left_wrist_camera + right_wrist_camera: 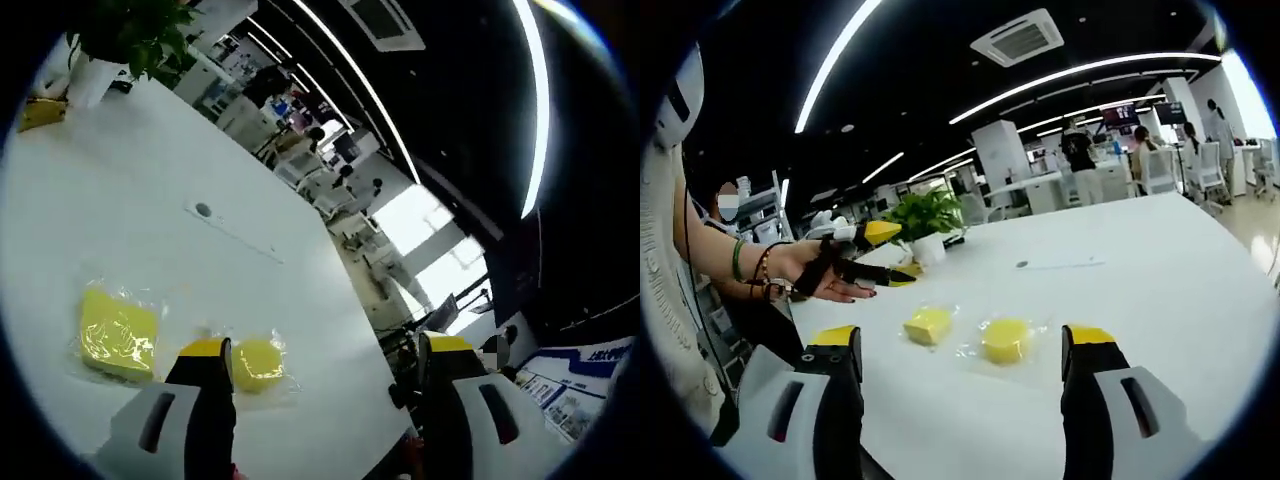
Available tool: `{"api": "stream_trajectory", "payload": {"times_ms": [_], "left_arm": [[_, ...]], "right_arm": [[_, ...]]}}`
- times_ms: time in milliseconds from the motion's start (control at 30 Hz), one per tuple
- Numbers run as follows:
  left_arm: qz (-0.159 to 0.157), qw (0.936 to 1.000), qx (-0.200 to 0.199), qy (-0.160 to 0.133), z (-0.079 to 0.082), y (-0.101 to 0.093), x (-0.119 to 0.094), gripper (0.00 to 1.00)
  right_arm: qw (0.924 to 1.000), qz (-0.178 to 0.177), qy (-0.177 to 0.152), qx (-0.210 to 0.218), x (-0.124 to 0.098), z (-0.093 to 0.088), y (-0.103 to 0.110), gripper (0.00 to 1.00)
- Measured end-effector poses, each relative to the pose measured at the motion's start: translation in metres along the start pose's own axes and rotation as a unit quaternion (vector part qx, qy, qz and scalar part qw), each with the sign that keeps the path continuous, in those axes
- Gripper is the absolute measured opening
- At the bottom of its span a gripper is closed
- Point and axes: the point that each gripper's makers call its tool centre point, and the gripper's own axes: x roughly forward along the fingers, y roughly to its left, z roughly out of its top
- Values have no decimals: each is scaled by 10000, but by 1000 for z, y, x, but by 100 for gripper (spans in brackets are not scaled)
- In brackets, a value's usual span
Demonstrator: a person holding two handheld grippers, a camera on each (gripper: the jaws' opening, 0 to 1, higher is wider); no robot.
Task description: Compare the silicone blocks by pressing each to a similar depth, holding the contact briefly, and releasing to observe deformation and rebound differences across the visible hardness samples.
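Spread wide and holding nothing, the right gripper (965, 345) is hovering with the rounded silicone block (1006, 339) at its 12 o'clock and the square block (928, 324) at 11; the left gripper (325, 350) is likewise gaping. Both blocks are lying in loose wrap, so an off-centre press risks skidding them across the white table (1160, 290).

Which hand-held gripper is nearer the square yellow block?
Left, probably. The left hand-held gripper hovers above the square yellow block, which looks large beside its left jaw. The right hand-held gripper faces it from farther back, and the block looks smaller there.
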Motion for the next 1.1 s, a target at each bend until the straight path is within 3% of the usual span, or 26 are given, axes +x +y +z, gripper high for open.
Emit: {"api": "stream_trajectory", "payload": {"times_ms": [100, 267, 433, 500, 600, 800, 1100], "left_arm": [[-196, 9980, -568, 201, -10, 1, 18, 73], [-40, 9968, -770, 209, -12, 20, 42, 73], [-149, 9871, -1570, 270, -18, 32, 60, 66], [-7, 9830, -1826, 188, -16, 46, 65, 67], [303, 9818, -1865, 183, -18, 65, 71, 71], [547, 9808, -1835, 372, -29, 77, 84, 79], [907, 9744, -1993, 505, -39, 98, 104, 80]], "right_arm": [[10000, 21, 32, 39, 2, -2, -3, 76], [9999, 38, 126, 91, 6, -8, -10, 75], [9997, 18, 214, 130, 7, -13, -19, 75], [9997, -28, 222, 140, 7, -13, -25, 75], [9995, -73, 232, 178, 8, -14, -31, 75], [9993, -150, 250, 237, 13, -17, -42, 75], [9990, -176, 317, 258, 21, -22, -51, 74]]}}
